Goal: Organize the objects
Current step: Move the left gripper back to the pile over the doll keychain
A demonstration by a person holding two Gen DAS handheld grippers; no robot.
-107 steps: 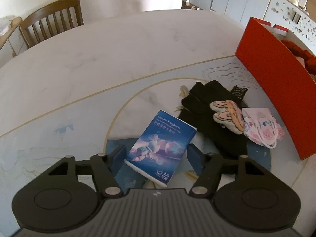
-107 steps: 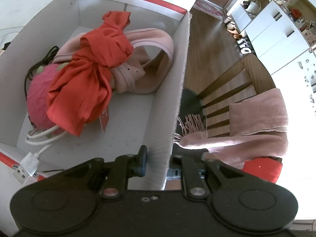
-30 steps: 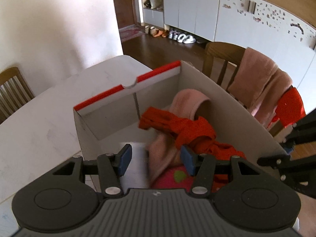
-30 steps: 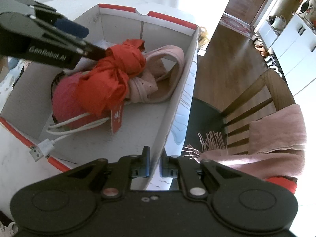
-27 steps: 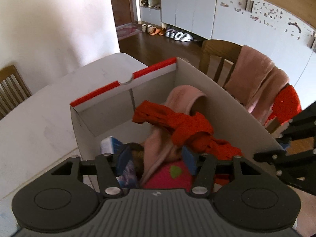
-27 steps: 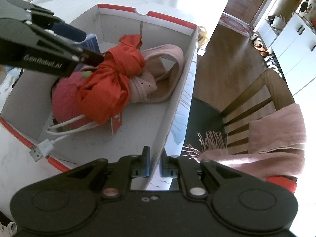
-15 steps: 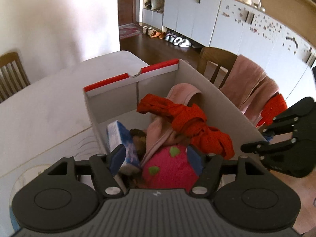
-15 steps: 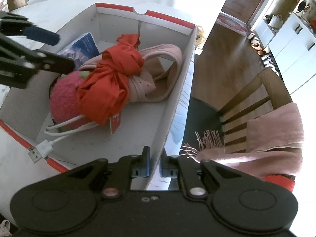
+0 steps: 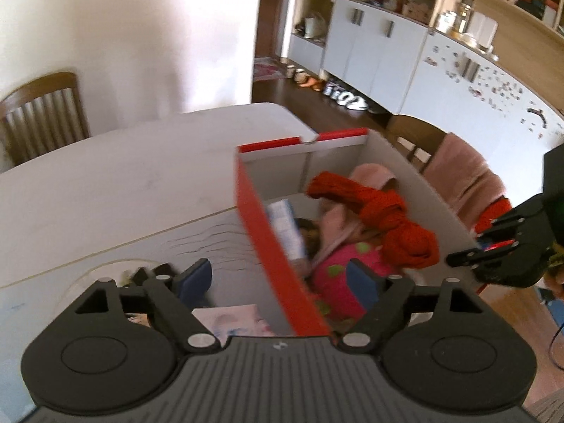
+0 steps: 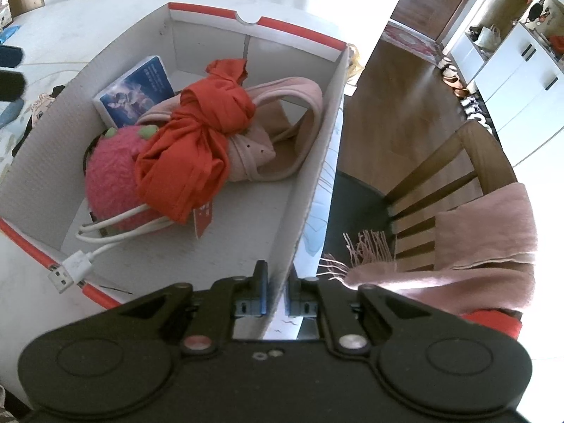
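Note:
A red-and-white cardboard box [image 10: 317,162] stands on the table and holds a blue tissue pack [image 10: 137,91], a knotted red cloth [image 10: 197,148], a pink plush [image 10: 109,179], a pink slipper [image 10: 289,130] and a white USB cable [image 10: 70,268]. My right gripper [image 10: 276,292] is shut on the box's right wall near the front corner. My left gripper [image 9: 278,280] hangs over the box's red left wall [image 9: 268,246]; its jaws are opening and nothing is between its pads. The blue pack [image 9: 285,229] leans against that wall inside the box.
A pink pouch [image 9: 232,320] and dark items [image 9: 148,275] lie on the white table [image 9: 123,176] left of the box. A wooden chair [image 9: 42,112] stands at the far left. Another chair draped with a pink scarf [image 10: 476,246] is close to the box's right side.
The left gripper let go of the blue pack inside the box, then pulled back out to the left with its jaws widening. The right gripper kept its hold on the wall.

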